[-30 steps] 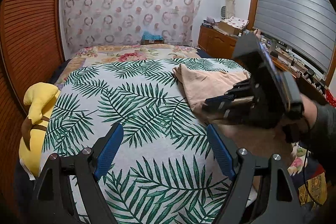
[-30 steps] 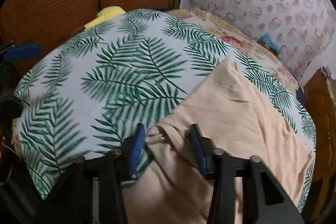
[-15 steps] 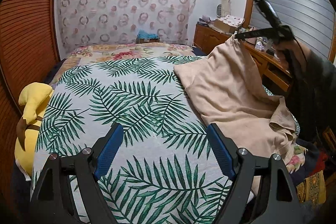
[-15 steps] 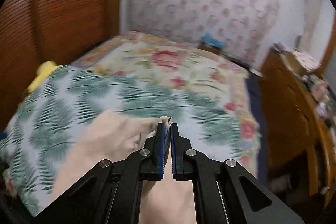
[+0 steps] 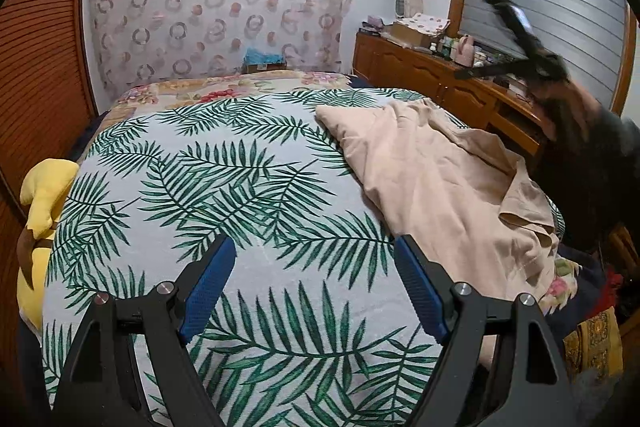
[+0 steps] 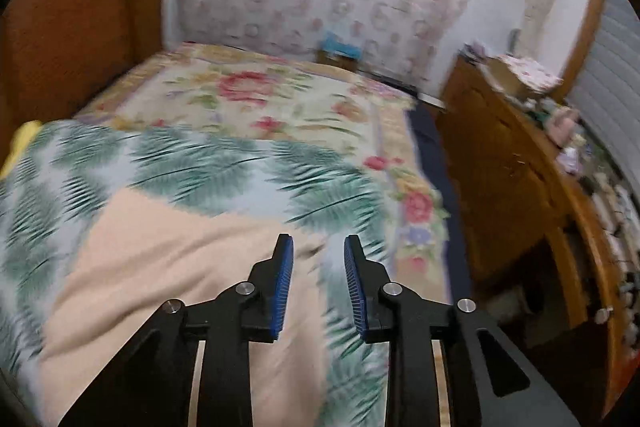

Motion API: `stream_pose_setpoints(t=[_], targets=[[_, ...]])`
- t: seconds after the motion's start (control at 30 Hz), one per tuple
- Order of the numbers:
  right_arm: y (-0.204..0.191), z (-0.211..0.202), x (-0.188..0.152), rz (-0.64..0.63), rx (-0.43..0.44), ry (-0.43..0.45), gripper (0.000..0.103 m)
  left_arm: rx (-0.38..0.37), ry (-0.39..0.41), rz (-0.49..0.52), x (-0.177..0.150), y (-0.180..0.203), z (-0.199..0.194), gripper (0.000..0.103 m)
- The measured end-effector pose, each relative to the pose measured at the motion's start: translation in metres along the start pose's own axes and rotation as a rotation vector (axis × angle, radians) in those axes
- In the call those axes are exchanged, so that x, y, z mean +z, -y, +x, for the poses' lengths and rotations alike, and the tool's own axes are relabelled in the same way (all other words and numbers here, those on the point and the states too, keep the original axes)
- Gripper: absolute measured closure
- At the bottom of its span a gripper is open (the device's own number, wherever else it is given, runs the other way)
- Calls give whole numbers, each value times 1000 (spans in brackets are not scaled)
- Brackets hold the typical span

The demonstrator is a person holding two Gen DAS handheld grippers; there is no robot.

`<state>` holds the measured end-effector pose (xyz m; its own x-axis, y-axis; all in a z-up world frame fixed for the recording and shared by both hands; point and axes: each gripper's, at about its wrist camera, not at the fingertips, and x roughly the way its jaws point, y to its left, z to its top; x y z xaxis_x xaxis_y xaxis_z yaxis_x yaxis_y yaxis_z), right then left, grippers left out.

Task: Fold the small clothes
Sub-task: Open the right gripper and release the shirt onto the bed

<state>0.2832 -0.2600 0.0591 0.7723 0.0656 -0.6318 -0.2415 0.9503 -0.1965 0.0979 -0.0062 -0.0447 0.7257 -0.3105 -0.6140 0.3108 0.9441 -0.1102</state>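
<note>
Half a second ago the right gripper [image 6: 319, 281] was pinching a corner of the peach garment [image 5: 436, 179] and holding it up; now its jaws have just been opening, nothing sits between the blue pads, and the cloth has dropped back in a rumpled heap. That garment lies on the right side of the palm-leaf bedspread [image 5: 224, 187], its near end spilling over the bed's edge. Meanwhile the left gripper [image 5: 316, 287] hangs above the bedspread with its jaws wide apart and empty, near the garment's edge.
</note>
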Motion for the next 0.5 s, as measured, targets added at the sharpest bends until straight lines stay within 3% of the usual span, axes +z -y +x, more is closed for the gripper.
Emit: stream_pose_setpoints(t=[0.23,0.33,0.43,0.5], targets=[[-65,-60,-91,-104,269,-6,71,-20,-3,15,3,9,2,21],[-78,-60,-116,-152,272,-44,70,-29,-10,25,4,13,3,21],[-83,-52,-128,-203,189,-87,68,-30,-13,35,4,17,3,21],[-76,-49,-134,-185,208,-127,68,-35,-15,33,3,18,3,21]])
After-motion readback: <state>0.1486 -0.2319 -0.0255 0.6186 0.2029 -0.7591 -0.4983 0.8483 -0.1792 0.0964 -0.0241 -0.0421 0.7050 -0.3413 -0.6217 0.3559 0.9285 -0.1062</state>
